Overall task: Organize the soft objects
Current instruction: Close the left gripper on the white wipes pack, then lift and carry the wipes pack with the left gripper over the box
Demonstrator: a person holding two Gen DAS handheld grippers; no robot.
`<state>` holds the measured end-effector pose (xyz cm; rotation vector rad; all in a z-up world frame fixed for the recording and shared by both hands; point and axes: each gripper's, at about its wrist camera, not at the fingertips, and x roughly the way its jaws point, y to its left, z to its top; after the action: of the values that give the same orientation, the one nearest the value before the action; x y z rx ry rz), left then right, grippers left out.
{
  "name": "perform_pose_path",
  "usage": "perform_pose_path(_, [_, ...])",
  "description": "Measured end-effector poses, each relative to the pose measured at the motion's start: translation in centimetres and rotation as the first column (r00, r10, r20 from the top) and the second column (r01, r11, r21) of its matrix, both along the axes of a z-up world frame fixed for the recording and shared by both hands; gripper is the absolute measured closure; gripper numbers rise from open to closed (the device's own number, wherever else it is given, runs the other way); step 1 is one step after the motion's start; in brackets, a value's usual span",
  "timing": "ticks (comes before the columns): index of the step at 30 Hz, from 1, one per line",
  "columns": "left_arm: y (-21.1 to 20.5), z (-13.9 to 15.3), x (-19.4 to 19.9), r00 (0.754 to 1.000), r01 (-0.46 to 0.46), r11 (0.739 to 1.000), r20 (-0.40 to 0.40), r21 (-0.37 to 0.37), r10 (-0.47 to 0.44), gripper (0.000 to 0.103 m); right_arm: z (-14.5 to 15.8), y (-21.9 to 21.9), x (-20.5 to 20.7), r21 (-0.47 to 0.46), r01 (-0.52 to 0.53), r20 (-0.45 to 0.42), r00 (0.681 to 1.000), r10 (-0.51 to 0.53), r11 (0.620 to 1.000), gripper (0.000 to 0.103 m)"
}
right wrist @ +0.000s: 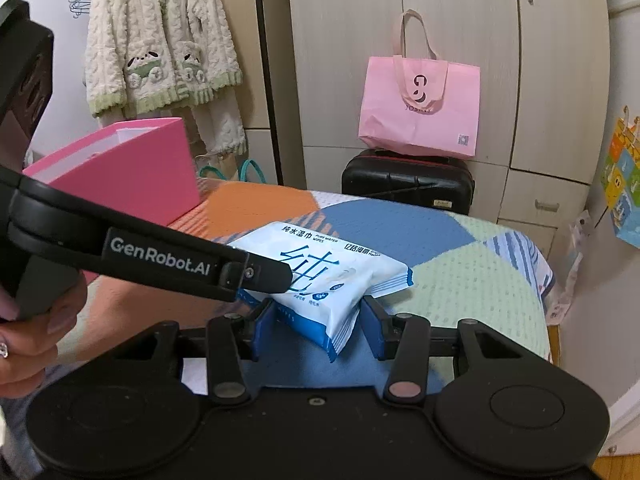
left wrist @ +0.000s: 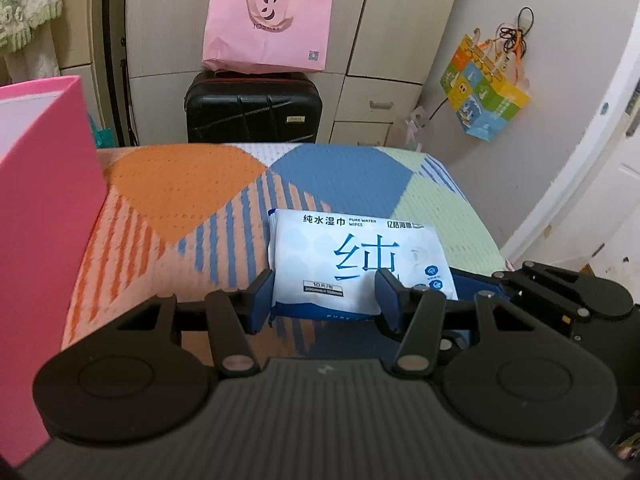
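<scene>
A white and blue pack of wet wipes (left wrist: 340, 240) (right wrist: 340, 264) is held just over the patterned bedspread (left wrist: 180, 184) (right wrist: 460, 280). My left gripper (left wrist: 324, 280) is shut on its near long edge, with both blue pads pressed against it. My right gripper (right wrist: 317, 306) is shut on one short end of the pack. The right gripper's black body (left wrist: 560, 292) shows at the pack's right side in the left wrist view. In the right wrist view the left gripper's arm (right wrist: 160, 258) crosses from the left, held by a person's hand (right wrist: 36, 344).
An open pink box (left wrist: 40, 200) (right wrist: 132, 168) stands at the bed's left edge. Beyond the bed, a pink tote bag (left wrist: 268, 24) rests on a black suitcase (left wrist: 252, 108) before the wardrobe. A colourful bag (left wrist: 484, 88) hangs on the right wall, a fleece jacket (right wrist: 160, 40) at the left.
</scene>
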<state>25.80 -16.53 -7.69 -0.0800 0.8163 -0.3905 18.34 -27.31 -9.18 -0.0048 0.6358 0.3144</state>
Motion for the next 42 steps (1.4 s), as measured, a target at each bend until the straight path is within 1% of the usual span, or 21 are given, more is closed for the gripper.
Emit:
perform_pose_path(10, [2.1, 1.6, -5.5, 0.999, 0.042, 0.998, 0.028, 0.042, -0.043, 0.051, 1.5, 2.6, -5.1, 0.008, 0.022, -0.025, 0.999, -0.022, 1.000, 0.051])
perform_pose_path(14, [3.7, 2.1, -7.3, 0.997, 0.078, 0.997, 0.020, 0.030, -0.078, 0.050, 2.3, 3.7, -7.4, 0.014, 0.034, -0.032, 0.999, -0.034, 0.999, 0.051])
perform_pose_path(21, [5.7, 3.0, -11.3, 0.994, 0.106, 0.994, 0.037, 0.032, -0.107, 0.050, 3.6, 6.1, -11.0, 0.009, 0.043, -0.045, 0.998, -0.043, 0.999, 0.051])
perform_pose_path(29, [8.0, 3.5, -15.8, 0.992, 0.117, 0.992, 0.044, 0.038, -0.119, 0.050, 4.4, 9.1, -14.9, -0.024, 0.038, -0.061, 0.997, -0.039, 0.999, 0.051])
perform_pose_path(33, [9.8, 3.9, -18.1, 0.993, 0.109, 0.994, 0.042, 0.022, -0.110, 0.050, 5.1, 11.0, -17.1, -0.045, 0.023, -0.056, 0.998, -0.026, 0.999, 0.051])
perform_pose_path(36, [11.0, 4.5, -20.3, 0.991, 0.110, 0.993, 0.067, 0.037, -0.112, 0.050, 5.8, 12.4, -18.6, -0.059, 0.004, -0.046, 0.999, -0.006, 0.998, 0.051])
perform_pose_path(39, [12.3, 5.4, -22.3, 0.990, 0.097, 0.994, 0.097, 0.044, -0.100, 0.050, 6.7, 13.6, -20.0, -0.041, -0.022, -0.032, 0.999, 0.020, 0.999, 0.051])
perform_pose_path(42, [13.9, 6.6, -24.1, 0.987, 0.076, 0.996, 0.136, 0.040, -0.081, 0.050, 7.8, 14.9, -21.3, -0.045, -0.042, 0.007, 0.999, 0.043, 0.998, 0.051])
